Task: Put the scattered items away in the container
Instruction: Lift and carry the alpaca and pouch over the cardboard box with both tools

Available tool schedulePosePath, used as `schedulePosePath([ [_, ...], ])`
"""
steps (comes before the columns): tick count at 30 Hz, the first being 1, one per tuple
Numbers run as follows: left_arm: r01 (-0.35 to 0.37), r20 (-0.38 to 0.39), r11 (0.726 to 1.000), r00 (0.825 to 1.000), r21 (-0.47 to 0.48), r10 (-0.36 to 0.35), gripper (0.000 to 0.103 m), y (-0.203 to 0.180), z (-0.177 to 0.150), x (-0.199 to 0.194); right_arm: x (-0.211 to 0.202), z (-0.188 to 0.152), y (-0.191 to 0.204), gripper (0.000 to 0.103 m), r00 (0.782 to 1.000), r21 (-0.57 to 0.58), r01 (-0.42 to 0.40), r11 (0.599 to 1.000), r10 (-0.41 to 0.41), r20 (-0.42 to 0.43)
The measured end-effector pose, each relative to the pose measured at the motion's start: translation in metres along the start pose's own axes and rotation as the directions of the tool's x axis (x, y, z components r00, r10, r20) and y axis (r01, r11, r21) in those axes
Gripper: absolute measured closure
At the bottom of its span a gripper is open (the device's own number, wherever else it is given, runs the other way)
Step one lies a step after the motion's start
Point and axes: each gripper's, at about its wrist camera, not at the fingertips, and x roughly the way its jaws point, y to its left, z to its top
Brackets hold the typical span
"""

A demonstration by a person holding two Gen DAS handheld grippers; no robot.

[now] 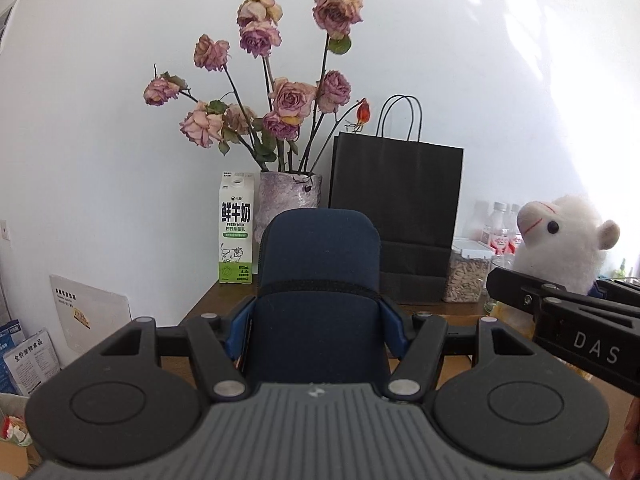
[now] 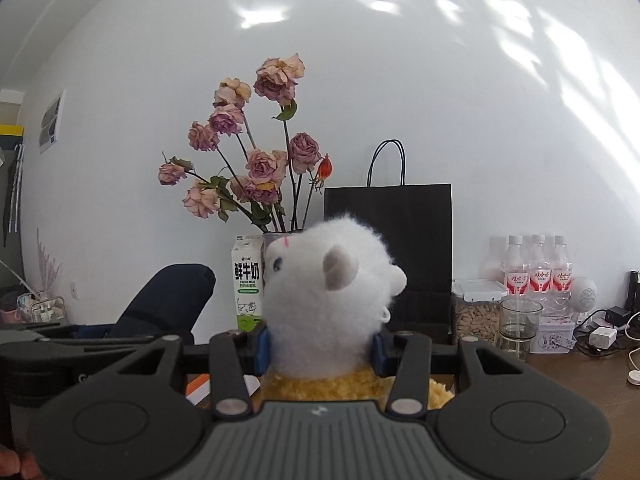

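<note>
We hold two items aloft above the counter [image 2: 580, 380], one in each pair of tongs. The left tongs [image 1: 318, 320] pinch a navy case [image 1: 318, 264] between their blue pads [image 1: 394, 330], the case standing upright and tilted slightly away from us. The right tongs [image 2: 320, 346] pinch a white plush [image 2: 332, 292] low on its neck, just above its yellow body [image 2: 324, 386]; the head leans left, toward the milk carton [image 2: 248, 284]. In the left view the plush appears at far right, near the case but apart from it. No container that we could name as the target shows in either view, so we cannot tell where the items must go; the black bag [image 1: 396, 216] against the wall is only a candidate. We judge three risks. The plush is soft and top-heavy, so a quick swing may let it slide or rotate between the pads. The case is gripped near its lower half, and its smooth fabric may slip if tilted further. The two tongs travel close together, and a crossing path may knock one load against the other, or against the vase [image 1: 290, 196] of dried roses [image 1: 288, 100] behind.
</note>
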Motion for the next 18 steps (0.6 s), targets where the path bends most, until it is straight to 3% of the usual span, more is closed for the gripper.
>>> schedulePosePath([
  [5, -0.052, 0.030, 0.998, 0.998, -0.027, 0.053, 0.038, -0.007, -0.017, 0.043, 0.037, -0.017, -0.010, 0.059, 0.999, 0.033, 0.034, 0.999, -0.033, -0.012],
  [8, -0.045, -0.041, 0.999, 0.998, -0.018, 0.045, 0.038, -0.005, -0.030, 0.063, 0.049, -0.032, -0.015, 0.059, 0.999, 0.021, 0.039, 0.999, -0.038, -0.038],
  [18, -0.068, -0.091, 0.998, 0.994, -0.014, 0.067, 0.038, 0.002, -0.041, 0.068, 0.059, -0.047, -0.013, 0.059, 0.995, 0.004, 0.052, 0.999, -0.051, -0.089],
])
